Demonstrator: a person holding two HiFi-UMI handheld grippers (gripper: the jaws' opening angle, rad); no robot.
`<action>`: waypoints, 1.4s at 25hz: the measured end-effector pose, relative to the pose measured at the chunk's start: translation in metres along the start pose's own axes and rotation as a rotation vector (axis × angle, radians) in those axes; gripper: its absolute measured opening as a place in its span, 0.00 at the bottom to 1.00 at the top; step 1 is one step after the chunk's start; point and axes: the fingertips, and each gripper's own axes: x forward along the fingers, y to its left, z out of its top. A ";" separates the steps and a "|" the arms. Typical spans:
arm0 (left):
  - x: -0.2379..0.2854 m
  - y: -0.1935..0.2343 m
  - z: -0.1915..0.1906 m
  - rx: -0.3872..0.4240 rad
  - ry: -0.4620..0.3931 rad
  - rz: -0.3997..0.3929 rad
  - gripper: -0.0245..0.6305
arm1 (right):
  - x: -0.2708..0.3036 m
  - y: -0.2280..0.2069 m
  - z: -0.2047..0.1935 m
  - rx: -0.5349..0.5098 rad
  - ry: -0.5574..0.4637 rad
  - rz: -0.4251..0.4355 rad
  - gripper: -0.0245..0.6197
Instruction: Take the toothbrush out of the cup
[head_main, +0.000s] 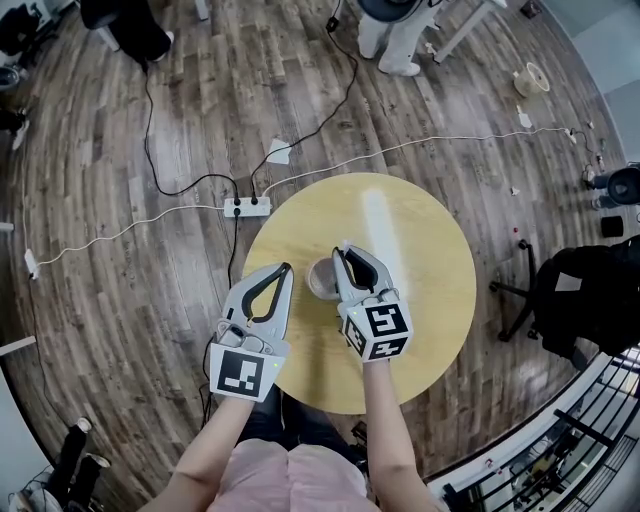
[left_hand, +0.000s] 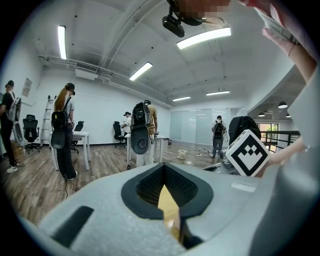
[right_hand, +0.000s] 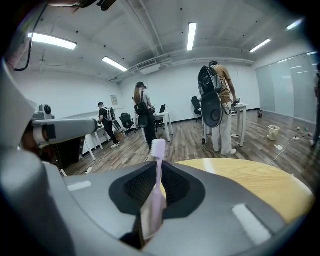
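On the round yellow table stands a pale cup. My right gripper hangs over the cup's right rim. In the right gripper view the jaws of my right gripper press on the handle of a pink toothbrush, whose white head stands upright above them. The cup is hidden in that view. My left gripper rests left of the cup near the table's edge, apart from it. Its jaws are shut with nothing between them.
A power strip with cables lies on the wood floor behind the table. A black chair stands at the right, and a railing runs at the lower right. Several people with backpacks stand around desks farther off.
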 end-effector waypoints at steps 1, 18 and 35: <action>-0.001 0.000 0.000 0.002 0.000 0.000 0.03 | -0.002 0.001 0.002 0.000 -0.011 0.004 0.09; -0.025 -0.009 0.052 0.070 -0.104 -0.022 0.03 | -0.057 0.026 0.070 -0.011 -0.202 -0.017 0.09; -0.095 -0.054 0.143 0.103 -0.293 -0.089 0.03 | -0.189 0.097 0.150 -0.082 -0.467 -0.026 0.09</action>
